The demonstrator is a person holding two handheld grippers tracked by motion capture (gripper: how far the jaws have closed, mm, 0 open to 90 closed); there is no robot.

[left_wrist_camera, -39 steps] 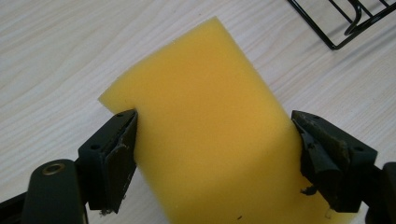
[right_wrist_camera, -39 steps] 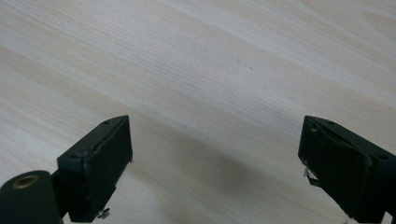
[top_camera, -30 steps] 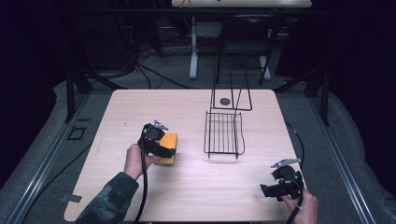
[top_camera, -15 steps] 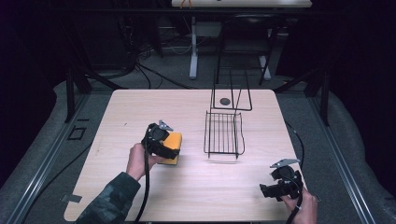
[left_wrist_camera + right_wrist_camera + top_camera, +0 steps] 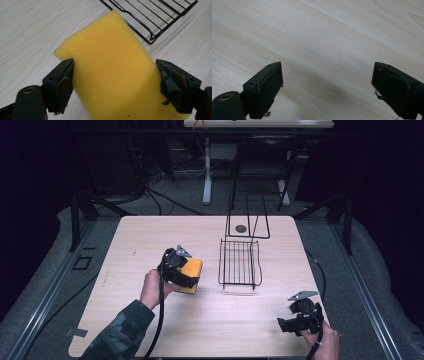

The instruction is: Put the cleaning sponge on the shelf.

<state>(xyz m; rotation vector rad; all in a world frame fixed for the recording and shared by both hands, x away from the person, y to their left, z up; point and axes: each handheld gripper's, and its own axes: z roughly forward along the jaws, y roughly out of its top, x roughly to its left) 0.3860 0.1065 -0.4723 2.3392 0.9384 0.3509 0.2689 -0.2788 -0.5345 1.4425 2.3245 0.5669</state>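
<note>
Squeezing the yellow sponge (image 5: 110, 67), the left claw (image 5: 181, 267) sits just beside the wire rack (image 5: 240, 262) (right claw (image 5: 327, 92) wide apart); soft foam might slip.

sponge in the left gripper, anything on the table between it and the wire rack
Nothing visible does. The sponge sits between the left gripper jaws, and bare table separates it from the wire rack. The small dark disc lies beyond the rack.
</note>
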